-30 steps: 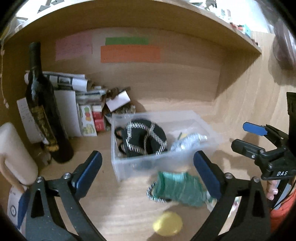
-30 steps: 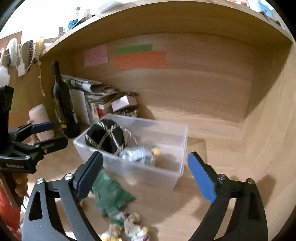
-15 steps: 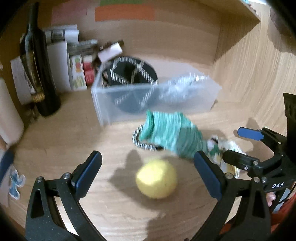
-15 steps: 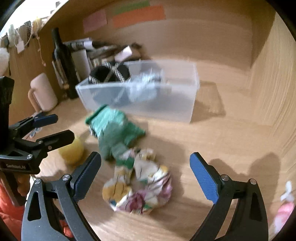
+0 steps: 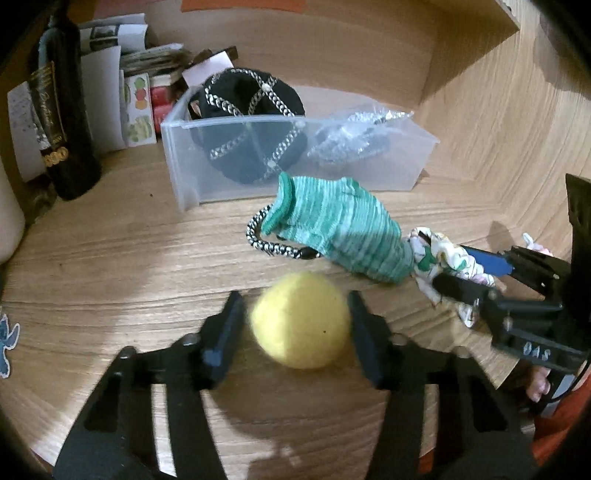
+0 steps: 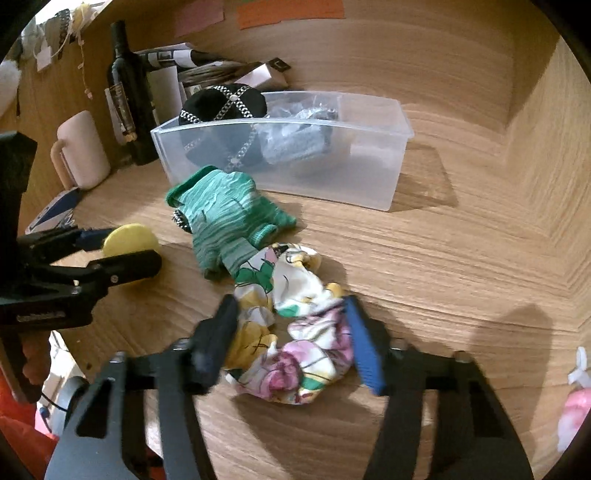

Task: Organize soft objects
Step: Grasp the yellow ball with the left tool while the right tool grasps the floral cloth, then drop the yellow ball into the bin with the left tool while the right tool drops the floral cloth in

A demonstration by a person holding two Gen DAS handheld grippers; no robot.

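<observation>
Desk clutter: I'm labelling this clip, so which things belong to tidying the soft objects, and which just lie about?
Part of the job:
yellow ball, between the left gripper fingers
floral cloth, between the right gripper fingers
green glove
clear bin, already holding the black hat

Lying about:
wine bottle
pink mug
papers

The clear plastic bin (image 6: 373, 155) stands open-topped at the back of the wooden desk (image 6: 461, 266), its left half filled by a black chain-trimmed cap (image 6: 225, 107) and a crinkled silver packet (image 6: 295, 140), its right end free; bare desk lies to the right of the bin; a dark wine bottle (image 6: 127, 92), a pale pink mug (image 6: 83, 149) and stacked papers and boxes (image 5: 122, 92) crowd the left; a green knitted glove (image 6: 225, 218) lies just before the bin's front wall; wooden walls close the back and right.
</observation>
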